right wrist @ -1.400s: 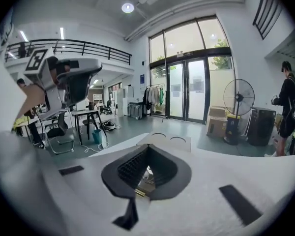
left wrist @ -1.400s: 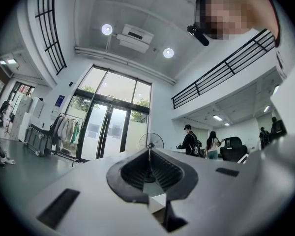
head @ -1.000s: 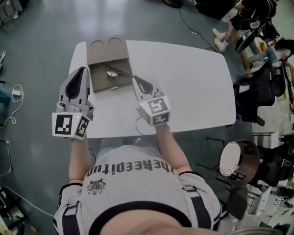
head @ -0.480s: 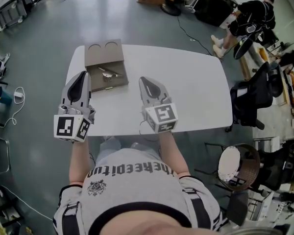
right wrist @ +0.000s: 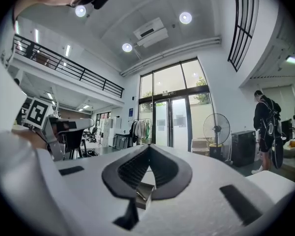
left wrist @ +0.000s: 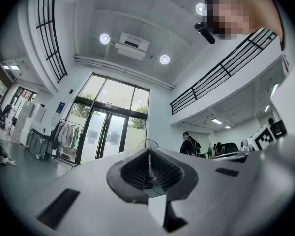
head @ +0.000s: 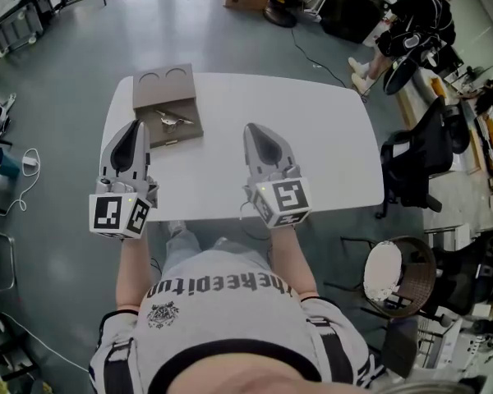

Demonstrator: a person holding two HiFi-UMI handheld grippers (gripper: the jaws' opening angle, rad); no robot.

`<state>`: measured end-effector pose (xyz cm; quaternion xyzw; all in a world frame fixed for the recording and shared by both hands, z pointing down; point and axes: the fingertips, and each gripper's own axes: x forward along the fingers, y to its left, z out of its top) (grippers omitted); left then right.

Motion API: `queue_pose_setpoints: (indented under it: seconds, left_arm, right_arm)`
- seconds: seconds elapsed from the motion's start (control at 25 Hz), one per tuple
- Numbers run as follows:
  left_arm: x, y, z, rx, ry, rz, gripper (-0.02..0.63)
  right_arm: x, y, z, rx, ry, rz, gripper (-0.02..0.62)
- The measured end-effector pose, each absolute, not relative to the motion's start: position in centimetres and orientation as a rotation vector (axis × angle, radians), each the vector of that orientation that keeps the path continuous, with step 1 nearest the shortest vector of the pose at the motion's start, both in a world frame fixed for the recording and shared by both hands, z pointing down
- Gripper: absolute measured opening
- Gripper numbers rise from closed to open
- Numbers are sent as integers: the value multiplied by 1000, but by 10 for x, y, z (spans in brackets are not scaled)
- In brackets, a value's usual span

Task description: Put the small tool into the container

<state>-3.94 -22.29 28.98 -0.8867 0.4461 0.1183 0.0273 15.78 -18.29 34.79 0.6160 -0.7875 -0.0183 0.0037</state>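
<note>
1. We held the left gripper (head: 133, 130) and the right gripper (head: 257, 131) with jaws closed tip to tip, both empty.
2. The small tool (head: 171, 120) lay crosswise inside the container (head: 187, 107), upper left, just beyond our left gripper.

A small metal tool (head: 174, 120) lies inside the open brown box (head: 166, 89); upper left of the frame.

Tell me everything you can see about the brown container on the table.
The container is a flat brown box that looks like cardboard. It lies open at the far left corner of the white table. Its far end shows two round recesses. The nearer part is a shallow tray, and the small metallic tool lies in it. It rests on the tabletop.
</note>
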Motion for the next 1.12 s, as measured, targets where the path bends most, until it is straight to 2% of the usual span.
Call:
queue_pose_setpoints:
  seconds: [0.4, 1.12]
  left_arm:
    - [-20, -200, 285, -2726, 1385, 384, 14]
    - [-16, -184, 283, -2713, 1403, 402, 14]
  right_arm:
    - [189, -150, 331, 2013, -2449, -135, -5]
    - [197, -133, 326, 2067, -2436, -178, -5]
